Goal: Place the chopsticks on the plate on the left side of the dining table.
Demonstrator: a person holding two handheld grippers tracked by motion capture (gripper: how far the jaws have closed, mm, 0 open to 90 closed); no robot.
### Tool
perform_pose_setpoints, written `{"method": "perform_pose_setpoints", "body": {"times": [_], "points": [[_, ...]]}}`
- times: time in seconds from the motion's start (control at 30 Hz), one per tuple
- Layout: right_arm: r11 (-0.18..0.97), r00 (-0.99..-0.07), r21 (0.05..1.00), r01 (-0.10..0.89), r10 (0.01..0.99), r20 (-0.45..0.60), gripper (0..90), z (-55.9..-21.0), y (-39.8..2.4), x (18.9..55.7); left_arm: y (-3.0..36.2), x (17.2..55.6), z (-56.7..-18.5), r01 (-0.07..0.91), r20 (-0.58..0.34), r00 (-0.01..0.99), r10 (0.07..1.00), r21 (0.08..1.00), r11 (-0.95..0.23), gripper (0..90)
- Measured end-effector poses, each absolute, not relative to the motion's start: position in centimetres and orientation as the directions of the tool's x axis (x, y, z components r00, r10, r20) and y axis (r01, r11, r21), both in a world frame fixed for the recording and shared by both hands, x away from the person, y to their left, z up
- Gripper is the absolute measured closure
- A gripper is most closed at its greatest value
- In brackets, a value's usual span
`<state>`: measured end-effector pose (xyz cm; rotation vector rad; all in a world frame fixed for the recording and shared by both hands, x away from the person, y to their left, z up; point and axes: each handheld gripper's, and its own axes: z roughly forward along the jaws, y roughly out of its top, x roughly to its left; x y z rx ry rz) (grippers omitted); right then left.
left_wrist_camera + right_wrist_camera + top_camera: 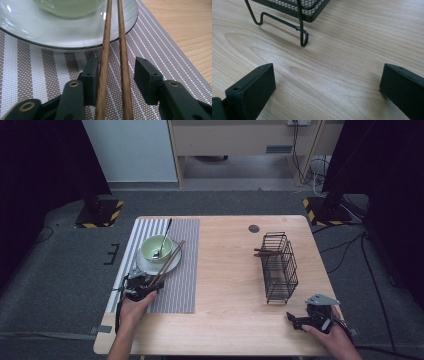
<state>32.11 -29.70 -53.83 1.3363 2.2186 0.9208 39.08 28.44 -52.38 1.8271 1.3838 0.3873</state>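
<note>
Two brown wooden chopsticks [167,262] [105,50] lean with their far ends on a white plate [145,266] [25,30] that carries a pale green bowl [156,247] [67,7]. A spoon [165,235] stands in the bowl. My left gripper [145,282] [115,67] is low over the striped placemat [185,270] [155,50], with both chopsticks between its jaws. The left pad [91,75] lies against one stick, while a gap separates the right pad [147,80] from the other. My right gripper [295,321] [327,80] rests wide open on bare wood at the near right.
A black wire basket [279,265] [299,7] stands on the right half of the wooden table [225,285], just beyond my right gripper, with brown sticks [267,252] poking from its top. A dark round plug [254,228] sits near the far edge.
</note>
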Motion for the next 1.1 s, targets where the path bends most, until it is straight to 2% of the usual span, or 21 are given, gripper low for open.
{"method": "perform_pose_setpoints", "body": {"times": [0.23, 0.47, 0.53, 0.7, 0.83, 0.9, 1.1], "points": [[0.330, -0.470, 0.706, 0.626, 0.883, 0.004, 0.4, -53.83, -29.70, 32.11, 28.46, 39.09, -52.39, 0.676, -0.204, 0.348, 0.915, 0.731, -0.093, 63.9], [0.330, -0.469, 0.706, 0.627, 0.883, 0.004, 0.4, -53.83, -29.70, 32.11, 28.54, 39.03, -52.27, 0.678, -0.207, 0.337, 0.919, 0.730, -0.084, 75.7], [0.330, -0.470, 0.706, 0.626, 0.883, 0.004, 0.3, -53.83, -29.70, 32.11, 28.57, 39.03, -52.28, 0.681, -0.207, 0.335, 0.919, 0.727, -0.085, 75.9], [0.330, -0.470, 0.706, 0.626, 0.883, 0.004, 0.4, -53.83, -29.70, 32.11, 28.62, 39.05, -52.30, 0.680, -0.207, 0.329, 0.921, 0.729, -0.079, 73.7], [0.329, -0.468, 0.706, 0.627, 0.883, 0.005, 0.4, -53.83, -29.69, 32.11, 28.58, 38.98, -52.26, 0.670, -0.201, 0.328, 0.923, 0.738, -0.078, 66.6], [0.329, -0.469, 0.706, 0.627, 0.883, 0.004, 0.4, -53.83, -29.70, 32.11, 28.59, 38.81, -52.22, 0.657, -0.197, 0.322, 0.926, 0.751, -0.069, 60.0], [0.330, -0.469, 0.706, 0.626, 0.883, 0.004, 0.4, -53.83, -29.70, 32.11, 28.37, 38.25, -52.16, 0.645, -0.173, 0.355, 0.919, 0.757, -0.106, 54.3]]}}
